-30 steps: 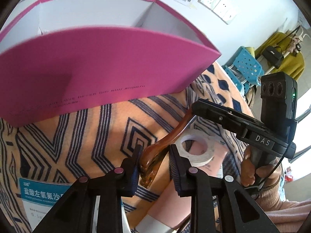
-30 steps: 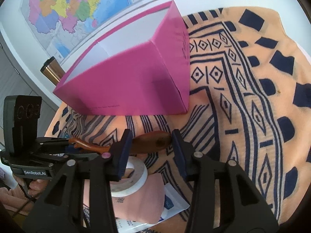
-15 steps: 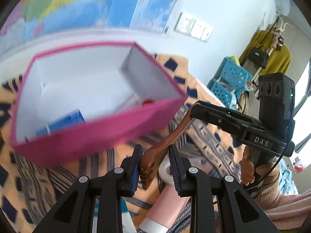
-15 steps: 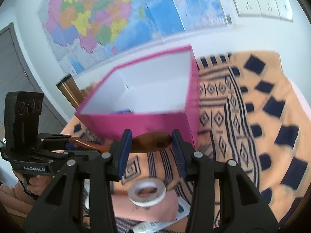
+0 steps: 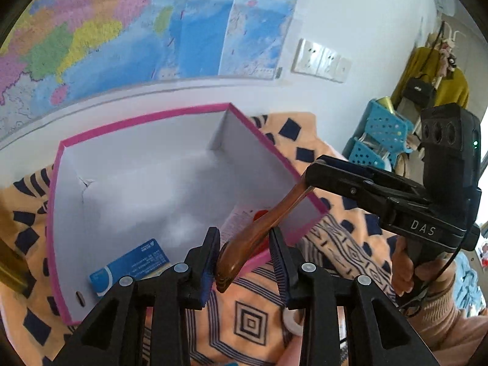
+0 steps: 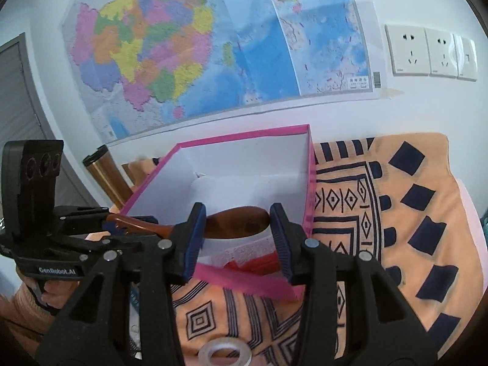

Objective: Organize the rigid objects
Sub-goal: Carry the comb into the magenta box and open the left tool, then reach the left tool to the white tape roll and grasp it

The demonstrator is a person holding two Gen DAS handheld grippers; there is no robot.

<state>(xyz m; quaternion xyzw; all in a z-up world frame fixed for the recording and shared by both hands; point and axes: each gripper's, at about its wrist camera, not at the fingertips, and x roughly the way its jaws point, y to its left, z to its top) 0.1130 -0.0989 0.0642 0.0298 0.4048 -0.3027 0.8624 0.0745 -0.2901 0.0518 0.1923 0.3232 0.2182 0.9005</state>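
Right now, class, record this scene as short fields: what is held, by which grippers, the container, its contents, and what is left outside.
held object: brown wooden comb, carried over the near rim of the box
left gripper: shut on one end of the comb
right gripper: shut on the other end
container: pink box, open top, white inside
contents: blue card, white printed packet with red mark
outside box: tape ring on the patterned cloth

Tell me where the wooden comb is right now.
The wooden comb is held in the air between the left gripper and right gripper, over the near edge of the pink box.
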